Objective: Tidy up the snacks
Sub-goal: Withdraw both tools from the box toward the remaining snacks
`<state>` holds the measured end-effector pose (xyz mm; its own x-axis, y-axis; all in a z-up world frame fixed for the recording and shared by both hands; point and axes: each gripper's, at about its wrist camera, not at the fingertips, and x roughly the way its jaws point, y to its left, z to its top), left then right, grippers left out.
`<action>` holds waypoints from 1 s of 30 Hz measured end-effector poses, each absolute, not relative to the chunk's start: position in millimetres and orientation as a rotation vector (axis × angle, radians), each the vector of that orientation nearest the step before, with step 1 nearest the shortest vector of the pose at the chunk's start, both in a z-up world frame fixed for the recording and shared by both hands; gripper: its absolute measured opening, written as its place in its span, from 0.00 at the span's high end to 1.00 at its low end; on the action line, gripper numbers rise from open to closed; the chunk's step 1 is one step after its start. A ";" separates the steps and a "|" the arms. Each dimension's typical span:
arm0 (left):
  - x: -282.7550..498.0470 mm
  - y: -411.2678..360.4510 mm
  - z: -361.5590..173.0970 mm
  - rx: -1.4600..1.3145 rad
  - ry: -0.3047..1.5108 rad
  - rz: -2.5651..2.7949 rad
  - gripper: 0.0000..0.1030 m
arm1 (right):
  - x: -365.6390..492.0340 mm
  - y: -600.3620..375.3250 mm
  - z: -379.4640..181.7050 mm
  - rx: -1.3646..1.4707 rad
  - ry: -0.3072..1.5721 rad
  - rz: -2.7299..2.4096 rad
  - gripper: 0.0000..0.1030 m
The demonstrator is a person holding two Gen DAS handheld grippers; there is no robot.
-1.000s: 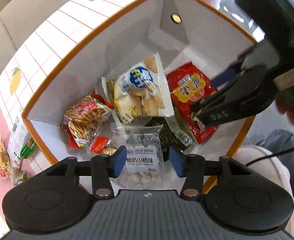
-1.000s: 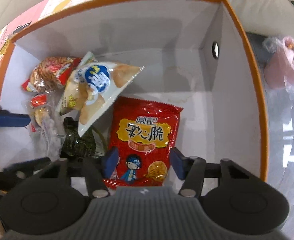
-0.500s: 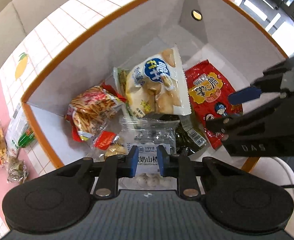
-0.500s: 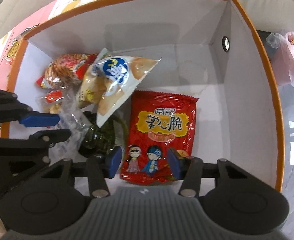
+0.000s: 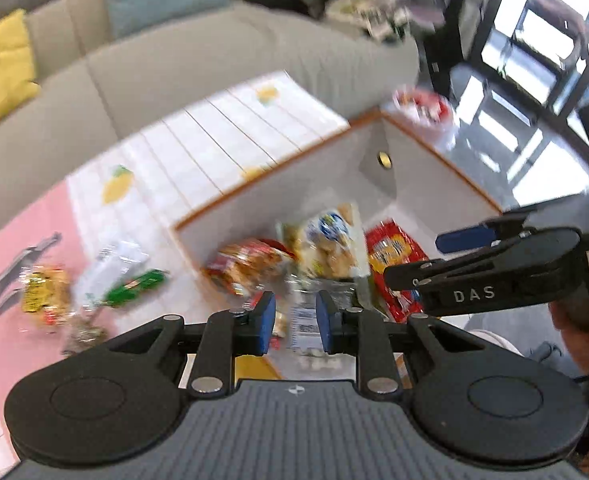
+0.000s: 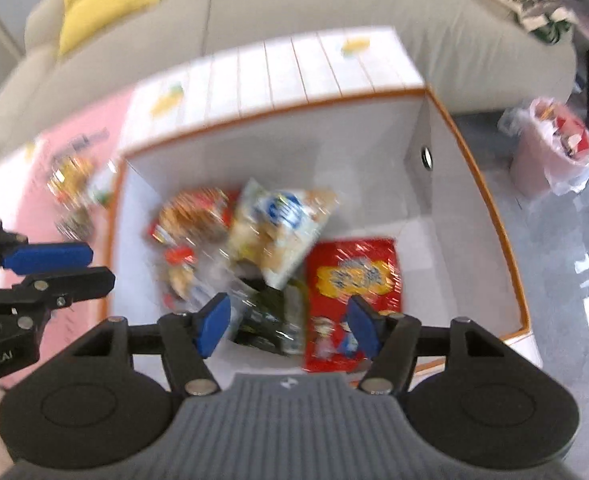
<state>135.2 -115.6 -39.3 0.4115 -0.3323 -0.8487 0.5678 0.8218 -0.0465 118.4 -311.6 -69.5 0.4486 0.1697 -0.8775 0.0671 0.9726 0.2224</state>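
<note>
The white box with an orange rim [image 5: 278,172] [image 6: 278,108] holds several snacks: a red packet [image 6: 354,276], a blue-and-white biscuit bag [image 6: 282,216], an orange stick-snack bag [image 6: 190,216], a dark green packet [image 6: 266,312] and a clear packet [image 5: 306,320]. My left gripper [image 5: 292,316] hangs above the box's near left edge, shut, with nothing pinched; the clear packet lies far below the gap. My right gripper [image 6: 288,320] hovers over the box's near side. Its jaws are opening and nothing is between them. Both views are blurred.
Loose snacks lie on the pink mat left of the box: a yellow packet [image 5: 42,292], a white-and-green one [image 5: 122,276] and a small dark one [image 5: 82,332]. A grey sofa [image 6: 334,0] runs behind the table. A pink bin with a bag [image 6: 550,152] stands right.
Both grippers have risen out of the box, so the box looks smaller and the table and sofa show. The left jaws closed early on; the right jaws have spread wider.
</note>
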 end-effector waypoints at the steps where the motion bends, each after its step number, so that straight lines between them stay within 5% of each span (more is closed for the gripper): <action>1: 130.0 -105.9 -35.2 0.250 0.974 -0.558 0.73 | 112.2 -305.3 -64.0 0.257 1.073 0.067 0.38; 15: 92.9 17.3 -39.4 0.059 0.881 -0.334 0.73 | 52.8 -186.6 -44.3 0.276 0.666 0.064 0.42; 24: 90.5 75.6 -72.0 -0.016 0.872 -0.270 0.69 | 64.7 -120.8 -75.3 0.184 0.637 0.151 0.56; 30: 100.0 100.8 -99.4 -0.064 0.909 -0.233 0.69 | 76.7 -90.2 -93.5 0.067 0.613 0.195 0.57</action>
